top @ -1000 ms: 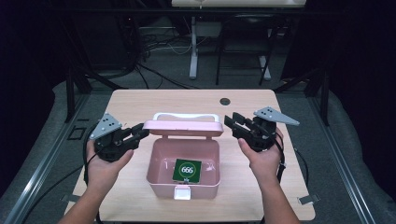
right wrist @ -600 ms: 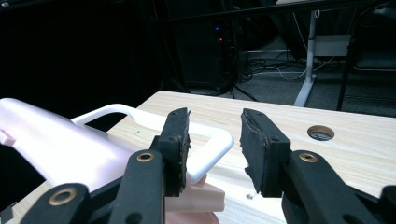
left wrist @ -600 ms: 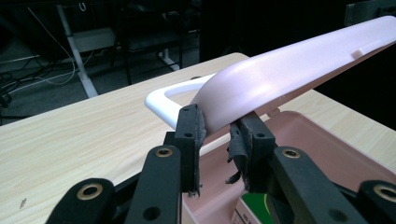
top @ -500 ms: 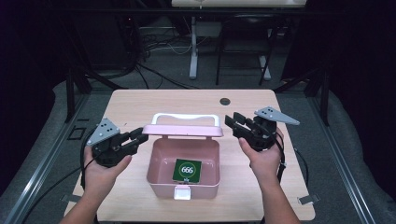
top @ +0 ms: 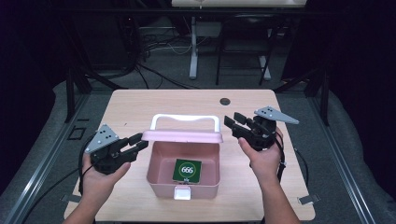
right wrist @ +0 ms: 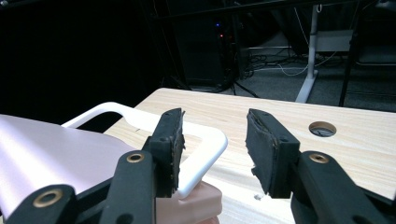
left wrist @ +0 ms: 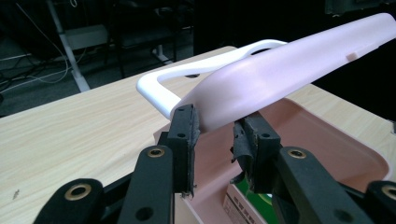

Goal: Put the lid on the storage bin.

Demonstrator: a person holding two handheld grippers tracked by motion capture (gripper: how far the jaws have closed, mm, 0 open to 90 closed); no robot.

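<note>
High view: pink plastic box [top: 182, 184] w/ a hinged pink lid [top: 183, 136] sits mid-table on the light wood table [top: 140, 105], a bit toward the near edge. Lid is up and open, its long axis running left-right, white handle [top: 185, 118] on the far side. Inside the box there's a green card [top: 187, 170] w/ "666" in a white circle, readable from the near side. White latch [top: 182, 192] on the near wall. Left gripper [top: 138, 143] is at the lid's left end, jaws apart, tips right by the lid corner. Right gripper [top: 234, 123] is just off the lid's right end, jaws apart, not touching afaict. Dark round hole [top: 225, 101] in the table, far right.

Left gripper view: lid edge [left wrist: 280, 70] runs btwn the two spread jaws, resting against the left pad [left wrist: 187, 126]; can't tell if the other pad touches. Corner of the green card [left wrist: 254, 200] peeks below.

Right gripper view: jaws wide apart, white handle corner [right wrist: 205, 154] just beside the left jaw, nothing pinched.
</note>
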